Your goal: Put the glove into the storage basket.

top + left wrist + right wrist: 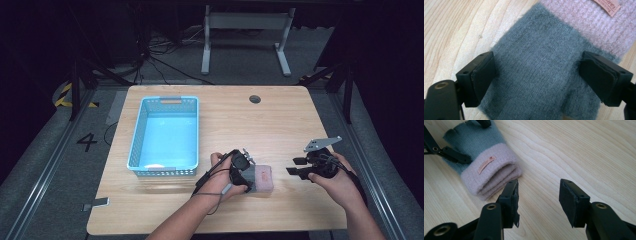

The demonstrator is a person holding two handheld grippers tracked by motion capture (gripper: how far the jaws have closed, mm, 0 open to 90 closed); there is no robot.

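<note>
- The glove [262, 178] lay flat on the counter [280, 120] near its front edge, a little right of the middle, grey at the finger end and pink at the cuff.
- The left gripper [537, 80] stood over the grey part, its jaws spread to either side of the knit, the pads not pressing on it.
- The right gripper [537, 200] was held just right of the glove, near the counter's right front corner; its jaws were spread with only bare wood between them, the left one close beside the pink cuff.
- A blue basket [165, 137] sat toward the counter's left edge, well apart from the glove.
- Bare wood lay open behind the glove up to the back edge, and between basket and right edge; a small round hole [255, 99] sat near the back edge.
- A small tan label [486, 164] was sewn on the cuff; its writing was too small to read.
- A "4" [87, 142] was marked on the floor left of the counter.
</note>
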